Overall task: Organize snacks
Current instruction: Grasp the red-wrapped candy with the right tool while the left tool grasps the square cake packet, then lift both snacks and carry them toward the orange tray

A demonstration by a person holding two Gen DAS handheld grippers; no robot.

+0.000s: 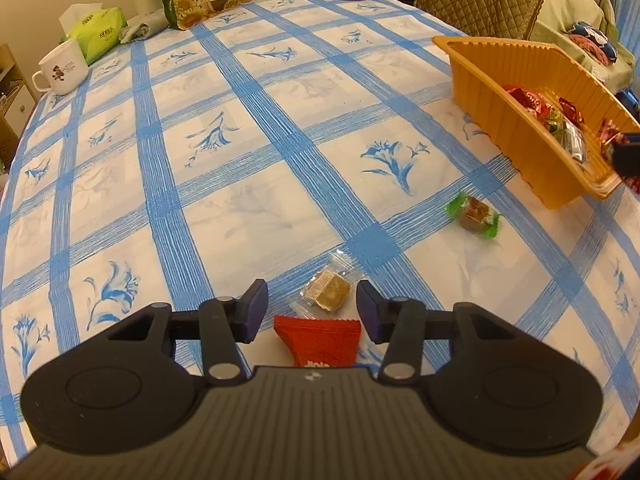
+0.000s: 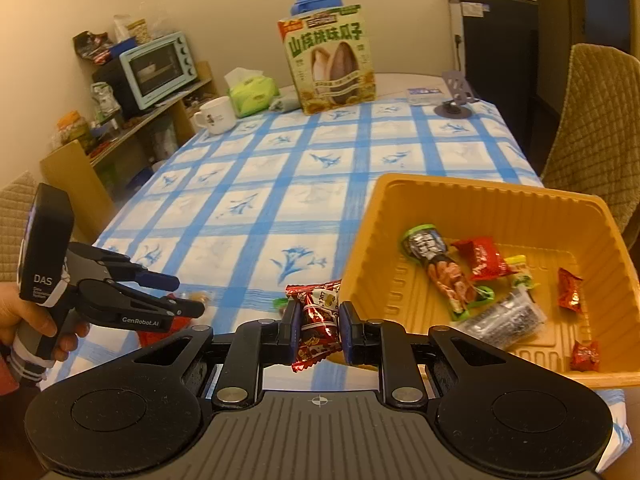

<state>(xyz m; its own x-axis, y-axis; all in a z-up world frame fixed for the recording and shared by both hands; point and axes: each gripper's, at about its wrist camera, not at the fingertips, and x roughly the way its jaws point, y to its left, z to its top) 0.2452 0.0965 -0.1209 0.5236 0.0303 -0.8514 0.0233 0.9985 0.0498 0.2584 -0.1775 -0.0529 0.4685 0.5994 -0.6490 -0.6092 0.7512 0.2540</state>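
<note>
The blue-checked tablecloth (image 1: 280,140) fills the left wrist view; the orange tray (image 2: 472,200), at 3 o'clock in the right view, holds several wrapped snacks. The left gripper (image 1: 312,308) is open, with the red packet (image 1: 320,340) between its jaws, untouched. The right gripper (image 2: 319,330) clamps a dark red candy (image 2: 318,320) at the tray's 9 o'clock.
</note>
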